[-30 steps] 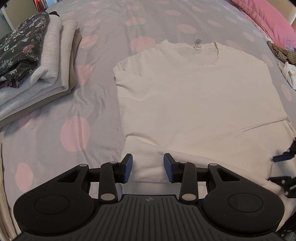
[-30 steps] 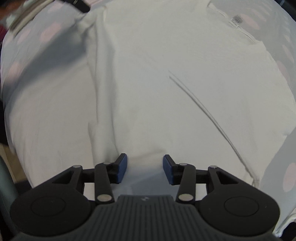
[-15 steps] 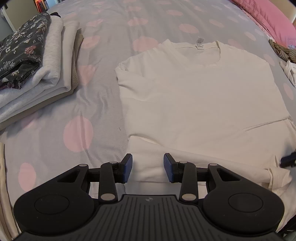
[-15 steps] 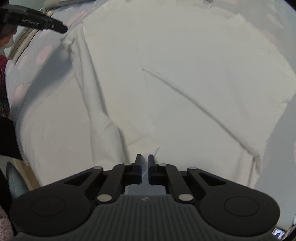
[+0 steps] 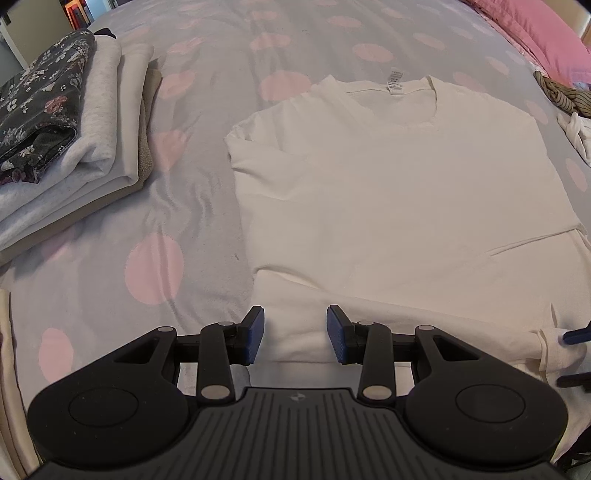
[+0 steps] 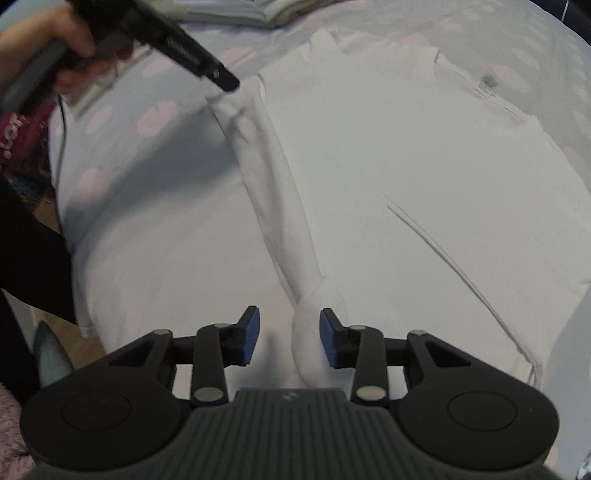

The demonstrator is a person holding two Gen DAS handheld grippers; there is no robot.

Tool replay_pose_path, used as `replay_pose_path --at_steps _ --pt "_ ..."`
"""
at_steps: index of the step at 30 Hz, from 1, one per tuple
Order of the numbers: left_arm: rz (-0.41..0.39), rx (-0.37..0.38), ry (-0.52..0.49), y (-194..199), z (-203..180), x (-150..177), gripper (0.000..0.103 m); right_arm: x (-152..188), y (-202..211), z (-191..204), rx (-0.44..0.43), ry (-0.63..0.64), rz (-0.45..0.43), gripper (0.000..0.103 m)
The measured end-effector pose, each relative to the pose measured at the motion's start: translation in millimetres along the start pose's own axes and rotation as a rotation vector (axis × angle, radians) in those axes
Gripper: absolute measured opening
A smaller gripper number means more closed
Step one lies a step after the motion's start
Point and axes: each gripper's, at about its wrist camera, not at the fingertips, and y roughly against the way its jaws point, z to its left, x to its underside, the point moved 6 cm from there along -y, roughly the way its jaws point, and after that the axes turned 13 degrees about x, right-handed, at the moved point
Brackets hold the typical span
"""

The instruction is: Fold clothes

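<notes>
A white T-shirt (image 5: pixel 388 192) lies flat on the dotted bed cover, collar away from me, its bottom hem folded up into a band. My left gripper (image 5: pixel 295 334) hangs over the hem's left corner, jaws apart, the cloth lying beneath them. In the right wrist view, a raised ridge of the T-shirt (image 6: pixel 280 192) runs from the left gripper's tip (image 6: pixel 225 79) to my right gripper (image 6: pixel 290 338). The right gripper's jaws are opening. A bunched knob of hem stands between them against the right pad (image 6: pixel 328 343); the left pad is off it. The right gripper's fingertips (image 5: pixel 576 336) show at the left wrist view's right edge.
A stack of folded clothes (image 5: pixel 62 147) sits left of the shirt. A pink pillow (image 5: pixel 546 33), a striped cloth (image 5: pixel 565 92) and a white bundle (image 5: pixel 580 136) lie at the right. A person's hand (image 6: pixel 55 48) holds the left gripper. The bed's near edge (image 6: pixel 85 325) drops to the floor.
The right gripper shut on the hem, rose with it and has opened again, leaving a raised ridge and a bunched knob of cloth. The left gripper has stayed in place.
</notes>
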Motion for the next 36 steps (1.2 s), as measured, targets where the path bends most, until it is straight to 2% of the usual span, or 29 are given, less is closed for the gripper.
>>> replay_pose_path --at_steps 4,7,8,9,10,14,18,23,26,28,31,36 --pt "-0.006 0.001 0.006 2 3 0 0.035 16 -24 -7 0.038 -0.008 0.058 0.042" --pt "-0.012 0.002 0.007 5 4 -1 0.035 19 -35 -14 0.042 -0.045 0.061 0.041" --pt "-0.013 0.003 0.007 6 4 -2 0.035 19 -35 -16 0.042 -0.054 0.058 0.038" --pt "-0.016 0.002 0.008 7 4 -2 0.035 18 -33 -19 0.04 -0.055 0.053 0.028" --pt "-0.019 0.001 0.008 8 5 -3 0.035 17 -30 -22 0.036 -0.058 0.046 0.022" --pt "-0.028 -0.004 0.015 12 8 -4 0.035 11 -8 -37 0.008 -0.084 0.0 0.015" --pt "-0.025 -0.013 0.017 12 10 -4 0.035 10 10 -59 0.0 -0.116 -0.037 0.015" --pt "-0.041 -0.03 0.031 14 14 -8 0.035 13 27 -98 0.058 -0.194 -0.094 0.011" --pt "-0.075 -0.043 0.059 19 22 -13 0.035 12 47 -123 0.073 -0.26 -0.159 0.011" --pt "-0.117 -0.045 0.089 23 29 -19 0.035 11 63 -134 0.04 -0.308 -0.206 0.01" --pt "-0.181 -0.032 0.142 28 42 -31 0.035 9 79 -140 0.034 -0.324 -0.247 0.01" --pt "-0.177 -0.004 0.215 20 58 -59 0.035 4 72 -142 0.034 -0.312 -0.237 0.01"
